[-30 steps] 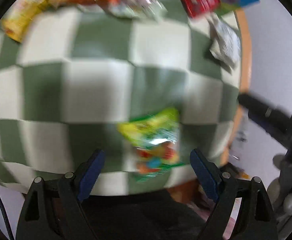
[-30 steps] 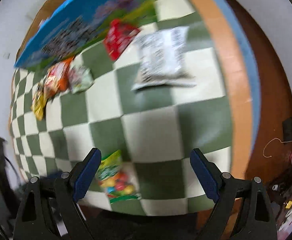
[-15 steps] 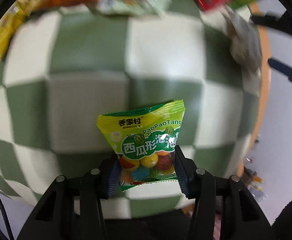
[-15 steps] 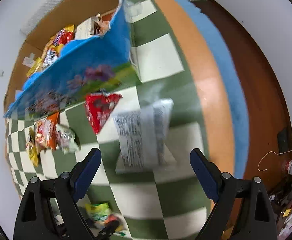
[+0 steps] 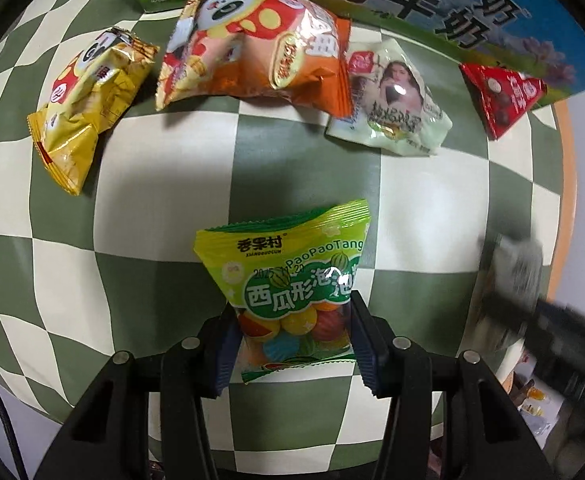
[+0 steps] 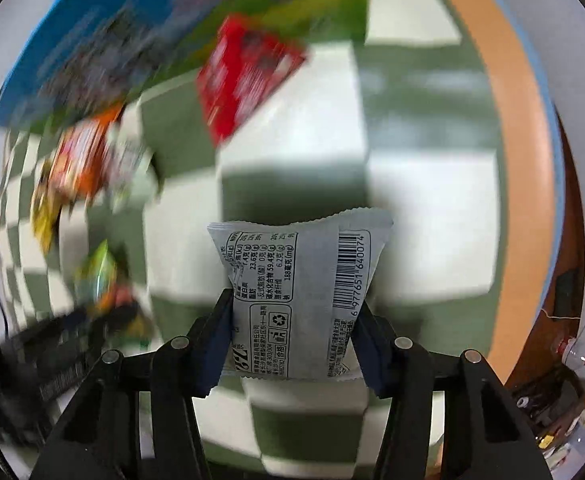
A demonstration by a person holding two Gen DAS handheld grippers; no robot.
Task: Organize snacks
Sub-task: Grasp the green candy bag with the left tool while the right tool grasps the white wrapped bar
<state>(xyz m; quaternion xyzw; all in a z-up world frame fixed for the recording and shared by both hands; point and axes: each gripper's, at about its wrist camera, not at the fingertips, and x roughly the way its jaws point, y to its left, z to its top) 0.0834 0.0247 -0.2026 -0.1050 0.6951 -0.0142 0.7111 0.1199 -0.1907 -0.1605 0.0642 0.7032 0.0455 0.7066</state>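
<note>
My left gripper is shut on a green candy packet with coloured balls inside, held above the green-and-white checked cloth. Beyond it lie a yellow snack bag, an orange panda bag, a pale green packet and a red triangular packet. In the right wrist view my right gripper has a grey packet with a barcode between its jaws; they are closing and both pads press its sides. The green candy packet and left gripper show blurred at the left.
A blue and green milk carton box stands along the far side of the table. The table's orange rim runs down the right, with brown floor beyond. The right gripper shows as a dark blur in the left wrist view.
My left gripper closed on the green candy packet and carried it toward the row of snacks. My right gripper came down over the grey packet and closed its jaws on it.
</note>
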